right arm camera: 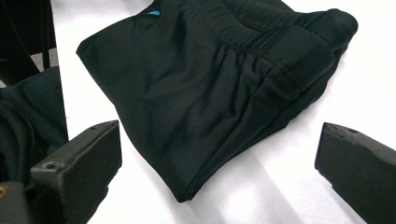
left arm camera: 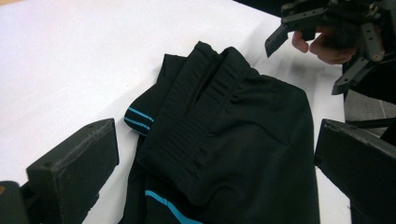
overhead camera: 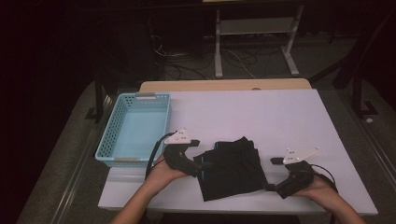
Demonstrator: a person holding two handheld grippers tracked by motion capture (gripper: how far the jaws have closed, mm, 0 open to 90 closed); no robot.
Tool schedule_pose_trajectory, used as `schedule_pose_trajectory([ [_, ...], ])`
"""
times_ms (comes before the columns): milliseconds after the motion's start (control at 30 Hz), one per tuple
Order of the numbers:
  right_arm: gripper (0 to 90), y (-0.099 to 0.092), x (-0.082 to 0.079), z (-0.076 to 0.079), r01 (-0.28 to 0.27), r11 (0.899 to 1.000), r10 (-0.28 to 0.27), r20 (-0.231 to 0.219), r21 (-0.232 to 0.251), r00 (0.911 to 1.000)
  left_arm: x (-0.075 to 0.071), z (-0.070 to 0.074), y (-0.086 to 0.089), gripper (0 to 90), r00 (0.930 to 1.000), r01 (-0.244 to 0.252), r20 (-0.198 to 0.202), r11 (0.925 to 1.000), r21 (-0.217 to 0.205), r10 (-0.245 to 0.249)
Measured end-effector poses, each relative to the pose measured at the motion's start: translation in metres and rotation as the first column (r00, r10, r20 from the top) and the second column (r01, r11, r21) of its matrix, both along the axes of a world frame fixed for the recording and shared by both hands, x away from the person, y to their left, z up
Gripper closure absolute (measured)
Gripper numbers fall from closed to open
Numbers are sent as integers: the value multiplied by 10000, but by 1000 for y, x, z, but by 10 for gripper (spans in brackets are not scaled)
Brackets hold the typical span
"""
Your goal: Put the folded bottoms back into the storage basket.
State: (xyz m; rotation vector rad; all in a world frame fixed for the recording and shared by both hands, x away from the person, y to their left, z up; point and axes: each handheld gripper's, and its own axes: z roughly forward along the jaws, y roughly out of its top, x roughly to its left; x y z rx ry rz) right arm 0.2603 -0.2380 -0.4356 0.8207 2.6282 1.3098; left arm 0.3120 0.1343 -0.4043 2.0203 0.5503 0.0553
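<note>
Flanking folded black shorts (overhead camera: 232, 169) on the counter (overhead camera: 261, 116): left gripper (overhead camera: 204, 164) and right gripper (overhead camera: 270, 186), both jaws apart, gripping nothing.

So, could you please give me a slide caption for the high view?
Two open claws, left and right, flank folded black shorts beside a blue basket.

Black shorts (overhead camera: 232, 169) are lying low in the frame's centre on a white table (overhead camera: 261, 116), flanked by the left gripper (overhead camera: 203, 164) and right gripper (overhead camera: 270, 173), a blue basket (overhead camera: 133, 128) sitting left.
</note>
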Motion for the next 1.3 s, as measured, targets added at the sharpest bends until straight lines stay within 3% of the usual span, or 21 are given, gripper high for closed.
schedule_pose_trajectory([
  [633,8,-1,0,0,1,10000,-1,45,18,10000,17,-8,-20,0,9997,-73,-229,9999,134,76],
  [833,8,-1,0,0,-4,10000,4,41,23,10000,23,-8,-29,1,9999,-123,-95,9999,118,124],
  [1000,8,-1,0,-1,-20,10000,20,14,44,10000,24,-11,-26,5,9997,-250,30,9990,383,249],
  [1200,8,-1,1,-1,-53,10000,53,34,14,10000,26,-17,-19,137,9980,-603,-141,9961,641,613],
  [1300,9,-1,1,-1,-73,10000,73,43,-3,10000,27,-20,-17,155,9969,-746,-206,9943,764,764],
])
